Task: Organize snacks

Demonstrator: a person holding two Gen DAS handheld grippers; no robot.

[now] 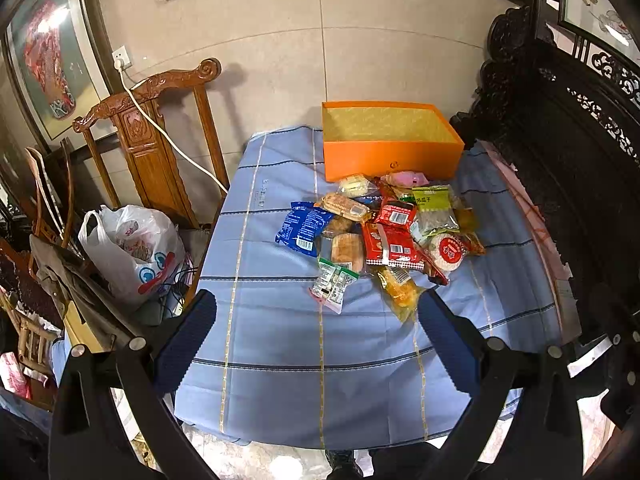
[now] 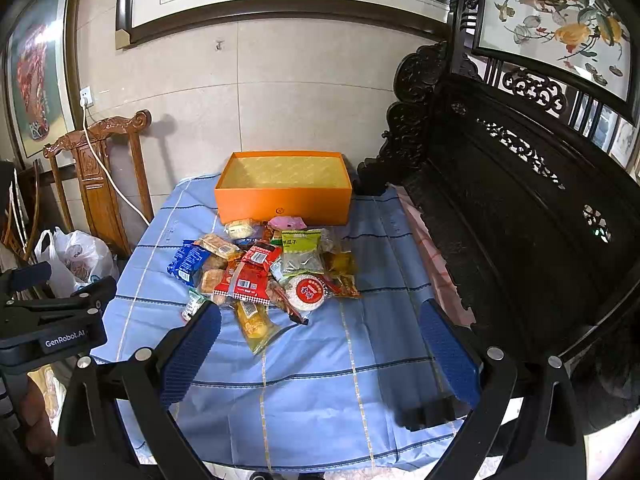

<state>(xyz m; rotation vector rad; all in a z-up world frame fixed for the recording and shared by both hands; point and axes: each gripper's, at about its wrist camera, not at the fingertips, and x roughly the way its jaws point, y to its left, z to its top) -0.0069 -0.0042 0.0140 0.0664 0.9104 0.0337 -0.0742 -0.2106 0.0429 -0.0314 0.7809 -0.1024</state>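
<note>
A heap of wrapped snacks (image 1: 380, 236) lies on a blue striped tablecloth (image 1: 280, 352), with a blue packet (image 1: 303, 229), red packets (image 1: 390, 242), a green seed bag (image 1: 434, 210) and a yellow packet (image 1: 400, 290). An open, empty orange box (image 1: 390, 140) stands behind the heap. My left gripper (image 1: 316, 308) is open and empty, hovering just in front of the heap. In the right wrist view the heap (image 2: 268, 272) and the box (image 2: 284, 188) show too. My right gripper (image 2: 320, 320) is open and empty, in front of the heap.
A carved wooden chair (image 1: 152, 132) and a white plastic bag (image 1: 132, 248) stand left of the table. A dark carved bench (image 2: 520, 208) stands to the right. The left gripper's body (image 2: 52, 320) shows at the left edge of the right wrist view.
</note>
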